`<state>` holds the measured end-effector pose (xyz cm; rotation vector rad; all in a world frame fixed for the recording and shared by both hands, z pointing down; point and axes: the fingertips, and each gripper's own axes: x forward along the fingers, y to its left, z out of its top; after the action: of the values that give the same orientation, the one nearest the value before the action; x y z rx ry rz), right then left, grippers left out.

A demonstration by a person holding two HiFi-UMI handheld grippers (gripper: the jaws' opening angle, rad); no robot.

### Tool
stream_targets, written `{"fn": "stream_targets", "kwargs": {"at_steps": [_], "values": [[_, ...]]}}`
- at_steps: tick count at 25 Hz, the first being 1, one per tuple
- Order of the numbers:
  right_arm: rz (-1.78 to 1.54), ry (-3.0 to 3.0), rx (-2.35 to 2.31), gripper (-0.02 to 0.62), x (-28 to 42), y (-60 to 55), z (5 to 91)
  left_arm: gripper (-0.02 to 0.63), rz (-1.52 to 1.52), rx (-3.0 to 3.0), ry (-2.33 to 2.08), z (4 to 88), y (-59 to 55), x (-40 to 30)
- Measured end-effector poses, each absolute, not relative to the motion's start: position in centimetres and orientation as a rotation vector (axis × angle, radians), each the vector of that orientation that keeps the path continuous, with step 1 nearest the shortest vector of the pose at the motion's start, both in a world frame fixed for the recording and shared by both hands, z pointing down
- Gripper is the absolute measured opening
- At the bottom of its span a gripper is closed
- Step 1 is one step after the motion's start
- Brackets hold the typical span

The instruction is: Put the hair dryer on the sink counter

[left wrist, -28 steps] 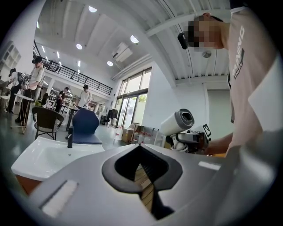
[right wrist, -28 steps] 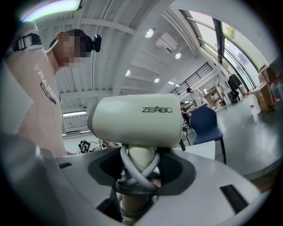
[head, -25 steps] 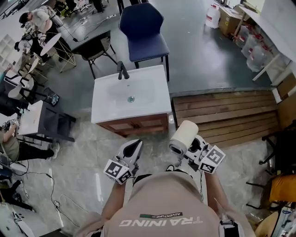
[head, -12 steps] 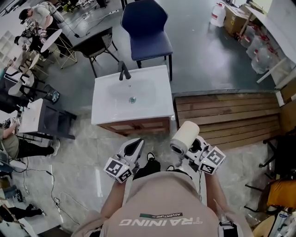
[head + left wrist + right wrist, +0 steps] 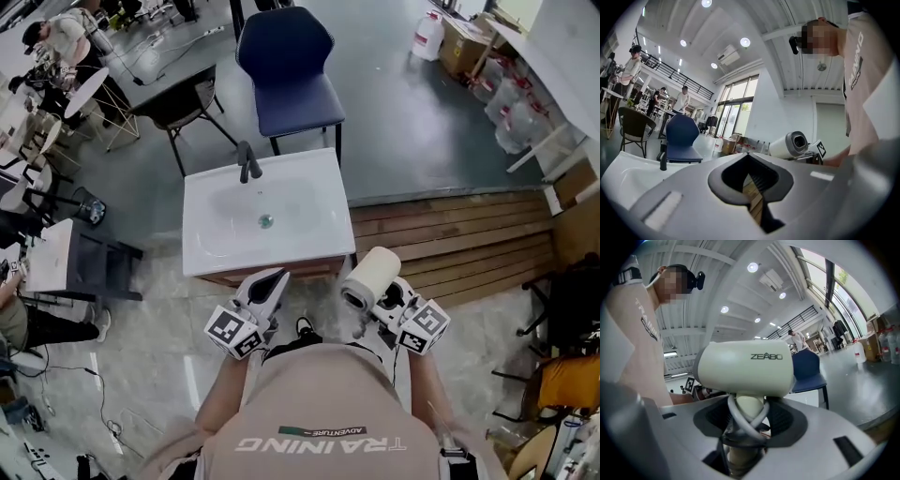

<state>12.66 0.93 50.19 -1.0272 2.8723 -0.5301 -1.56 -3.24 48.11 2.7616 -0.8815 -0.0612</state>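
Note:
A cream hair dryer (image 5: 368,278) stands upright in my right gripper (image 5: 382,300), barrel on top, just off the front right corner of the white sink counter (image 5: 314,230). In the right gripper view the jaws are shut on the handle of the hair dryer (image 5: 745,367), with its grey cord (image 5: 740,420) looped round the handle. My left gripper (image 5: 267,287) is shut and holds nothing, its tip at the counter's front edge. The left gripper view shows the hair dryer (image 5: 790,144) to the right and the sink counter (image 5: 628,176) with its black faucet (image 5: 663,160) to the left.
The black faucet (image 5: 247,161) stands at the back of the basin (image 5: 262,211). A blue chair (image 5: 286,61) is behind the sink and a wooden platform (image 5: 450,234) to its right. A black chair (image 5: 183,98) and a small table (image 5: 47,255) are at the left.
The person has stepped closer to the sink. Both grippers have moved forward to the counter's front edge, the right one still holding the hair dryer.

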Motion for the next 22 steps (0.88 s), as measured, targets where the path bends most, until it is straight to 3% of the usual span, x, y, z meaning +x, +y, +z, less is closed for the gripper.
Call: {"fn": "stream_targets", "kwargs": {"at_steps": [22], "values": [[-0.645,2.895,-1.207,0.218,10.3,-11.5,54.3,0.005,0.040,2.799,-0.731,52.3,-13.0,-3.9]]}}
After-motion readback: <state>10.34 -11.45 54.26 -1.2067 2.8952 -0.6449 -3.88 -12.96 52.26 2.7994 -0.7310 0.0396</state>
